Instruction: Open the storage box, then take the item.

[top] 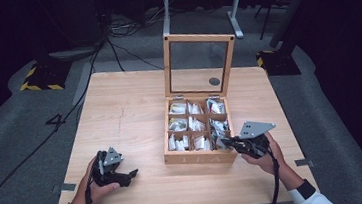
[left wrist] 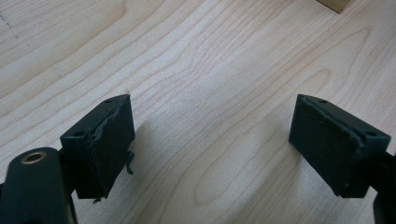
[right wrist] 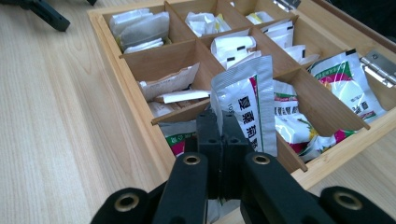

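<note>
Left gripper [left wrist: 210, 140] jaws wide apart, right gripper [right wrist: 223, 122] jaws together (pinched tight)

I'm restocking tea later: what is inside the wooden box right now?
The wooden box has compartments of sachets; the right gripper pinches a silver packet upright. Whatever lies beneath the top sachets is covered.

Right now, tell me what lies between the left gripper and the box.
Nothing: between the left gripper and the box the high view shows bare table. The left gripper view shows only wood grain between its open jaws.
</note>
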Motion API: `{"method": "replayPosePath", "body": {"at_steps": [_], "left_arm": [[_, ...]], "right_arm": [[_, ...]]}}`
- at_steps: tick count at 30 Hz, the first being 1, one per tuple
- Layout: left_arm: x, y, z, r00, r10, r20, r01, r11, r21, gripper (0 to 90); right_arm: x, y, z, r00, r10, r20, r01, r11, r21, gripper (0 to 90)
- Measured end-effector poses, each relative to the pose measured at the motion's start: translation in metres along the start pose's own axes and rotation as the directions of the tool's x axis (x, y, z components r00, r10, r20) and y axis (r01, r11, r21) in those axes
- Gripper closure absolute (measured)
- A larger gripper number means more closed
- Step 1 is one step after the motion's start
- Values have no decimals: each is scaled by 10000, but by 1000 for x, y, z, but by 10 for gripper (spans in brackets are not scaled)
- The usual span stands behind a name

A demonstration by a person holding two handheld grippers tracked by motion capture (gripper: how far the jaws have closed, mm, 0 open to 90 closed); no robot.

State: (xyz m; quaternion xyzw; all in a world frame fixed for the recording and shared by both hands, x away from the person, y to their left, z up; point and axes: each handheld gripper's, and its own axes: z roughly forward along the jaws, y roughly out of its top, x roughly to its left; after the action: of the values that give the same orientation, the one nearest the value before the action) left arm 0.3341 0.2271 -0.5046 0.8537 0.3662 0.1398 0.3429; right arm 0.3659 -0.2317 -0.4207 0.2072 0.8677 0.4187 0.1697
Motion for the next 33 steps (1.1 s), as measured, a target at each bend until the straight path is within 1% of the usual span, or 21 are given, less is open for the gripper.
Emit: {"method": "replayPosePath", "body": {"at_steps": [3,6,7,8,9,10,11,12,13,19,22,25,27,30,33], "left_arm": [[0,0,0,10000,-51,-16,51,10000,-14,146],[0,0,0,10000,4,-2,-4,10000,0,145],[0,0,0,10000,-50,25,50,10000,-1,146],[0,0,1,10000,-73,24,74,10000,-34,146],[0,1,1,10000,-70,28,70,10000,-23,145],[0,1,1,10000,-70,28,70,10000,-23,145],[0,1,1,10000,-60,23,60,10000,-5,145],[0,1,1,10000,-86,30,86,10000,-13,145],[0,1,1,10000,-58,21,58,10000,-3,145],[1,1,1,10000,-31,38,31,10000,-20,145],[1,1,1,10000,-21,33,21,10000,-20,145],[1,1,1,10000,-29,26,29,10000,-28,145],[1,2,2,9999,-36,98,36,10000,-9,142],[2,3,3,10000,19,88,-19,10000,6,133],[2,3,3,10000,16,69,-16,10000,10,132]], "right_arm": [[1,2,-4,9999,-168,-6,168,9996,-247,900],[1,2,-4,9998,-208,62,209,9994,-287,900],[0,2,-6,9998,-152,139,157,9991,-395,900],[0,2,-6,9998,-152,139,157,9991,-395,900],[0,4,-9,9997,-112,213,125,9980,-614,900],[0,4,-9,9997,-112,213,125,9980,-614,900],[0,7,-13,9995,-128,298,151,9968,-786,900],[0,7,-13,9995,-128,298,151,9968,-786,900],[-1,9,-16,9993,-95,353,128,9954,-953,900],[-4,9,-20,9992,2,387,47,9922,-1243,900],[-5,10,-25,9989,96,448,-27,9883,-1524,900],[-5,11,-30,9994,98,324,-36,9824,-1867,899],[-4,11,-31,9995,94,285,-37,9808,-1951,899],[-2,11,-33,9998,-46,208,87,9790,-2039,899],[0,12,-35,9999,-60,86,76,9772,-2121,899]]}}
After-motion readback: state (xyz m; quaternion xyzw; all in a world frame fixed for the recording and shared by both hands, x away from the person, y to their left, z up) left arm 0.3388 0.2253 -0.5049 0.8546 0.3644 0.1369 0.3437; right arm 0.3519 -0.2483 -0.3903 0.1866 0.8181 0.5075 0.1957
